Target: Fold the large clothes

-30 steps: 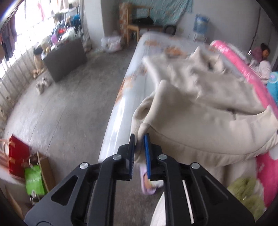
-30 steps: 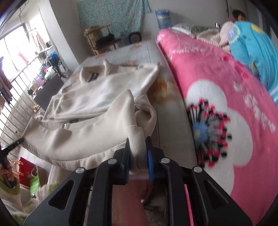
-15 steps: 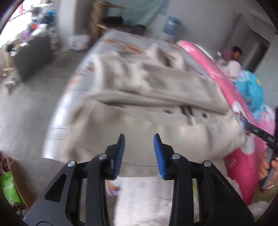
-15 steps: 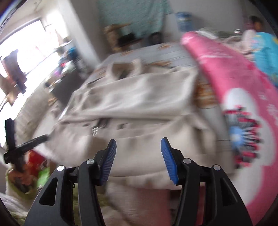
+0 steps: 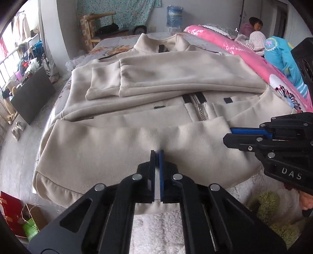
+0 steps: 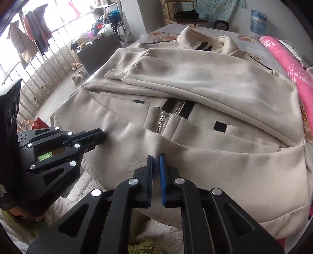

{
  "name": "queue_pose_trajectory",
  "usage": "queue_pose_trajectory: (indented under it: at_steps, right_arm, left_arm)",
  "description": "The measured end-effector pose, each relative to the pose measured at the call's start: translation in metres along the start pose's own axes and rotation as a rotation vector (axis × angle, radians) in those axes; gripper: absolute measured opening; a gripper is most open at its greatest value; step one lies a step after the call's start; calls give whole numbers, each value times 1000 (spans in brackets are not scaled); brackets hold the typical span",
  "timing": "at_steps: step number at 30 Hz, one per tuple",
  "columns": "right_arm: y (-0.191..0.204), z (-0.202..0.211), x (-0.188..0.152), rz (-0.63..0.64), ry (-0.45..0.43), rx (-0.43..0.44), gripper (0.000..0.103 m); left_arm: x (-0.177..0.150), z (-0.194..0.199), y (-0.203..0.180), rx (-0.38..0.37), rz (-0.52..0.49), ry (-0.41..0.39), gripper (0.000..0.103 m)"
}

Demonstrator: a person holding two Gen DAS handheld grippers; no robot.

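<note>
**Both Grippers Clamped on the Near Fold**

The beige jacket point(image 5: 156, 82) lies flat on the bed point(image 5: 115, 42), sleeves crossed. The left gripper point(image 5: 157, 154) and right gripper point(image 6: 156, 158) each pinch its folded-up hem, spaced apart to keep the fold level.

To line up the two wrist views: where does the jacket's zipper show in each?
Left wrist: the zipper runs right of centre, just under the folded sleeve.
Right wrist: the zipper sits at the centre, under the same sleeve.
Shared landmark: the blue water jug by the far wall.
</note>
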State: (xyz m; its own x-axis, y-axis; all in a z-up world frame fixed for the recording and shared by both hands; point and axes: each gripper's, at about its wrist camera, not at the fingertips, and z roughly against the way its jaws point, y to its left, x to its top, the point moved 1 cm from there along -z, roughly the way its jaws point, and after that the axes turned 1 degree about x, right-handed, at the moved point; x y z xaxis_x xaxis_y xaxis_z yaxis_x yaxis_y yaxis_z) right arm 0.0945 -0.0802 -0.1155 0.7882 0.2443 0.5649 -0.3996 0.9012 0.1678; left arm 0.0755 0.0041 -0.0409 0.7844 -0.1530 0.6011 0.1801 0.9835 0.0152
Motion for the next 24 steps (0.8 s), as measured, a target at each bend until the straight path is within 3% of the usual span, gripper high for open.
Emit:
queue_pose_trajectory:
  at_steps: [7, 15, 20, 21, 24]
  right_arm:
    - [1, 43, 31, 13, -151, -33, 5]
    - [-27, -25, 41, -39, -95, -106, 4]
    - [-55, 1, 39, -129, -126, -33, 4]
    - [-63, 13, 37, -149, -149, -24, 7]
    - [-100, 54, 25, -217, -190, -99, 38]
  left_arm:
    - [35, 29, 1, 52, -33, -167, 1]
    - [29, -24, -3, 114, -83, -79, 1]
    - [28, -27, 0, 116, -71, -80, 1]
    - [28, -28, -1, 120, -76, -81, 1]
    - [28, -29, -3, 131, -88, -85, 1]
